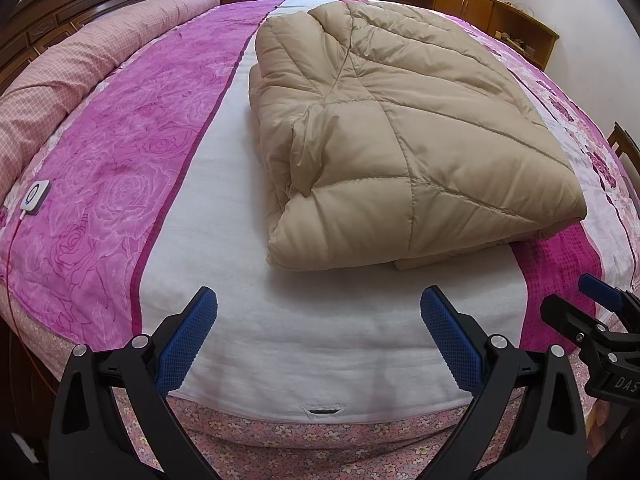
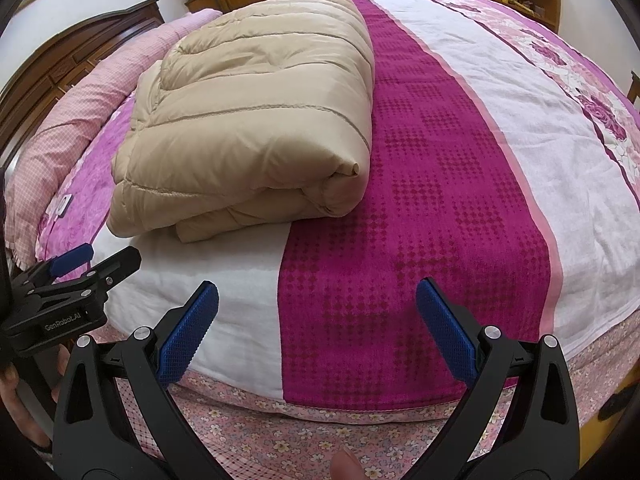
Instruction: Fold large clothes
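With both jaws spread wide and empty, we hold left gripper [image 1: 319, 309] and right gripper [image 2: 317, 303] at the bed [image 1: 280, 344] edge, folded coat [image 1: 404, 132] at 12 o'clock; looks puffy, light, slippery, so pinch a quilted corner.

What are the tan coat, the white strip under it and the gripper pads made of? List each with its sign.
Tan coat: smooth, faintly shiny woven shell, likely nylon or polyester, puffy between stitched quilting lines, so padded.
White strip: matte, slightly fuzzy cloth, probably cotton or fleece.
Gripper pads: blue, dotted grid texture, likely rubber or moulded plastic.
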